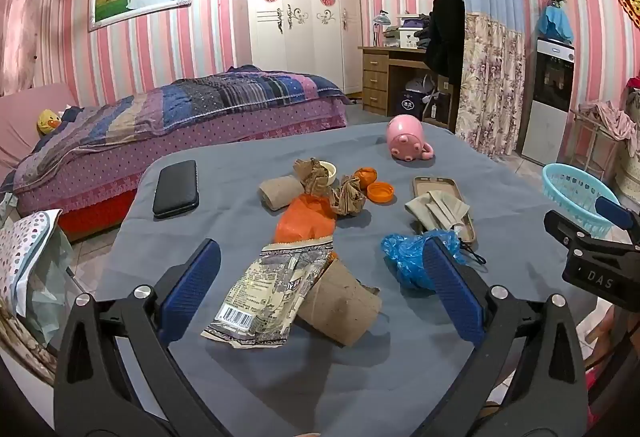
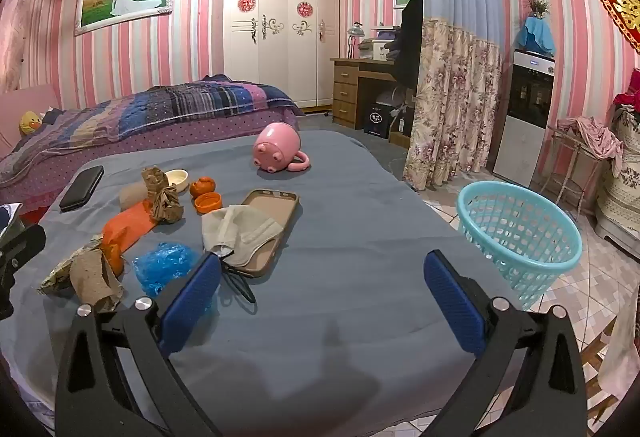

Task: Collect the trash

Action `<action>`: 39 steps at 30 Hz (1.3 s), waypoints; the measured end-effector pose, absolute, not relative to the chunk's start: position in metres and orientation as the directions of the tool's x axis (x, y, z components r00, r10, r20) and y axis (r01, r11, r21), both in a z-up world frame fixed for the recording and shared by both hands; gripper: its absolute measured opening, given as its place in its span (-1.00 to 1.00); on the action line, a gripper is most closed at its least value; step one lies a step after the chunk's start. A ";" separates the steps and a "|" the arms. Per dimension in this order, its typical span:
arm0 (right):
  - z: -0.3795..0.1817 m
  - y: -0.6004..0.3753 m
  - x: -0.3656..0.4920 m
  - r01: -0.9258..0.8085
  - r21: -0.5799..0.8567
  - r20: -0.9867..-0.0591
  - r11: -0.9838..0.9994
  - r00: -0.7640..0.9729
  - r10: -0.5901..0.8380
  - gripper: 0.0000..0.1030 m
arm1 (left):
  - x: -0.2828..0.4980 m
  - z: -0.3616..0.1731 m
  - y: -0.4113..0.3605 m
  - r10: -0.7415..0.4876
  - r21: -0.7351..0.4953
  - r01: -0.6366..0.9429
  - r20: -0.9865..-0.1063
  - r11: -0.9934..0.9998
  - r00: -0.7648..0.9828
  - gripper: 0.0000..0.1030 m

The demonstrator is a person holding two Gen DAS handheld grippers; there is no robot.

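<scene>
Grey-blue cloth covers the counter, w/ trash scattered across it. Far left lies a black phone. Next, a brown cardboard roll and crumpled brown paper, touching an orange plastic bag. Near edge: a printed foil wrapper overlapping a second cardboard tube. Left tool hangs above those two, blue pads spread wide apart, holding nothing. Just right of it, a blue plastic bag. Beyond: an orange cap, a tan phone case w/ a grey face mask draped on it. Pink mug lies on its side toward the back. Right tool is also wide open and empty, over bare cloth. Off the counter's right edge, on the tiled floor, stands a light-blue basket.
</scene>
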State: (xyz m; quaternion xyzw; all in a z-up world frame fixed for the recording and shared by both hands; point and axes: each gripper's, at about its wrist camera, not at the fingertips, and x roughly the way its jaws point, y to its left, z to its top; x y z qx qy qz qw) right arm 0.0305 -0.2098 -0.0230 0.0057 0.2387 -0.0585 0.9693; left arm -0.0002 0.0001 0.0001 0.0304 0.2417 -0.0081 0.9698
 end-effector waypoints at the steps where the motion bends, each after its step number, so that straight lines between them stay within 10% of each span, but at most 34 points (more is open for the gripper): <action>1: -0.023 -0.210 0.030 0.117 -0.017 -0.462 0.993 0.880 -0.111 0.93 | 0.000 0.000 0.000 -0.001 0.054 0.030 -0.470 0.998 0.883 0.90; 39: -0.019 -0.213 0.030 0.117 -0.013 -0.455 0.993 0.883 -0.110 0.93 | -0.001 0.003 0.004 -0.007 0.029 0.024 -0.472 0.999 0.882 0.90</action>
